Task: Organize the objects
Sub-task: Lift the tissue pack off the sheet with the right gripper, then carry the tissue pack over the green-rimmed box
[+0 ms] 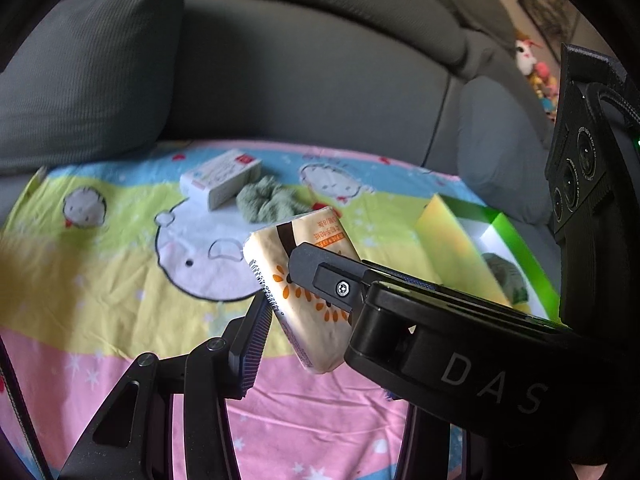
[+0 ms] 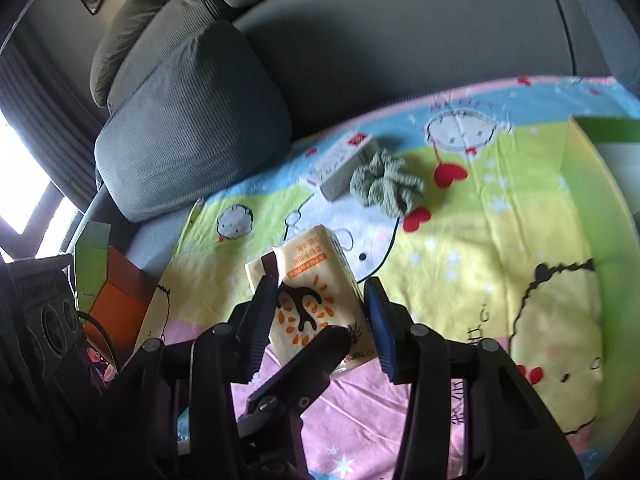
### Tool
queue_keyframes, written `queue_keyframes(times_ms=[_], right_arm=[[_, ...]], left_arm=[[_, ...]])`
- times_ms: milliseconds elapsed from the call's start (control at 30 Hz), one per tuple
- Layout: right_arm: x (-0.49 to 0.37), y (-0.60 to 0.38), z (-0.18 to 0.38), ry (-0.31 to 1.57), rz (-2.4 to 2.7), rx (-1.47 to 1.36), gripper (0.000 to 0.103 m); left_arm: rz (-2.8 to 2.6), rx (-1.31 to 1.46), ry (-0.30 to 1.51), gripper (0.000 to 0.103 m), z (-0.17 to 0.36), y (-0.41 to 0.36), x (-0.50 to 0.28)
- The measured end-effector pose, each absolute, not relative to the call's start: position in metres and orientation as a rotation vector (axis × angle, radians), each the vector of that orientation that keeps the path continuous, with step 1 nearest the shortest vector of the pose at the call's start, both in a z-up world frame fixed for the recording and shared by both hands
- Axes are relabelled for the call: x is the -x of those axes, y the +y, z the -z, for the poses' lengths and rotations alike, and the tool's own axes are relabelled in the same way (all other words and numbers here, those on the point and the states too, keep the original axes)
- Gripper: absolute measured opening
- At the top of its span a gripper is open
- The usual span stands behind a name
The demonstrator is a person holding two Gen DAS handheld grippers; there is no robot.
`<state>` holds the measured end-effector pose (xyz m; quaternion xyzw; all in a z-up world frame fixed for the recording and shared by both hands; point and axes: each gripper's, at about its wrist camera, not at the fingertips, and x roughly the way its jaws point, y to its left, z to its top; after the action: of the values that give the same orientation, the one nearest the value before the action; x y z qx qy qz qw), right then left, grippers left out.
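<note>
Both grippers close on one pale yellow tissue pack, held clear above the cartoon-print blanket on the grey sofa. Your right gripper clamps the pack's long sides between its blue pads. Your left gripper pinches the same pack, with one finger lying across its printed face and the ribbed pad against its barcode edge.

Your main risk is the two hands pulling or twisting against each other: the soft wrapper would buckle or slip out of one grip. If you loosen one gripper before the other has a firm bite, the pack is likely to pivot and drop onto the blanket. The left grip looks narrow and near a corner, so it probably holds less securely than the right one.

Ahead on the blanket lie a white box and a green scrunchie, touching or nearly so, well apart from the pack. A green-edged box with a raised yellow flap sits open to your right, with something greenish already inside. That flap leans over the near side of the opening, so approach from above. An orange box stands at the blanket's left edge, beside a grey cushion.
</note>
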<state>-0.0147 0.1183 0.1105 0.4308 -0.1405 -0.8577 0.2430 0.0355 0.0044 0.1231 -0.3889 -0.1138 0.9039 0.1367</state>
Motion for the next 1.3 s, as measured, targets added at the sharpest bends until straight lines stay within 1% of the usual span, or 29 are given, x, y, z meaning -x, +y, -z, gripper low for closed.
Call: queue_keyframes(times_ms=[400,600,833,1300], right_arm=[[-0.011,0.15,-0.15,-0.406,2.445,-0.989,0.045],[-0.019,0.181,-0.165,-0.454,2.496,-0.888,0.045],[-0.02,0.233,-0.171,-0.571,2.571,-0.825,0.045],[-0.024,0.326,-0.164,-0.803,2.687,-0.766,0.045]], left_arm=[[-2.653,0.908,-0.266,0.048,-0.159,0.032,-0.053],[-2.645,0.813,-0.165,0.048,-0.177,0.065,-0.054],[-2.578,0.757,-0.076,0.048,-0.185,0.113,-0.041],[-2.41,0.719,0.091,0.048,-0.189,0.209,-0.023]])
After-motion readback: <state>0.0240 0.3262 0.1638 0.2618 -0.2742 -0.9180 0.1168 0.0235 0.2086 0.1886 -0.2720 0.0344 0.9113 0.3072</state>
